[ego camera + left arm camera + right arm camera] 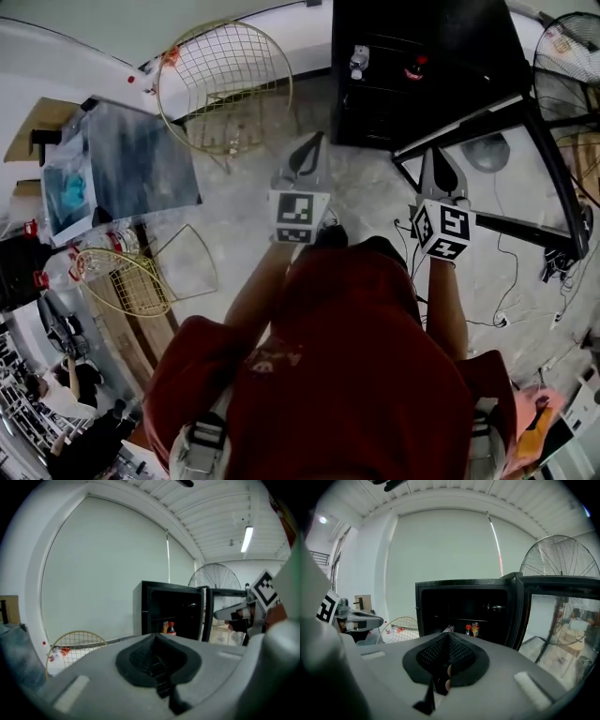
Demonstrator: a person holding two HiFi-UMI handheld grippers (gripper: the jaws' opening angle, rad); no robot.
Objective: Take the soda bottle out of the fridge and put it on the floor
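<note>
The soda bottle point(468, 630), dark with a red cap, stands upright on a shelf point(454, 619) inside the black fridge point(440, 602). A can point(475, 628) stands just to its right, very close; whether the two touch cannot be told. The fridge door point(553, 620) stands swung open on the right, and its glass panel shows the room behind.

Both tongs are held out in front of the open fridge, well short of the bottle, and they point toward it. The left tongs point(154, 637) have their dark pads pressed together with nothing between them. The right tongs point(446, 638) are likewise closed and empty. In the head view they sit side by side above the pale floor point(244, 216), the left one a little farther from the fridge opening.

A round gold wire basket point(225, 84) lies on the floor to the left of the fridge. A standing fan point(560, 557) is at the far right, behind the open door.
</note>
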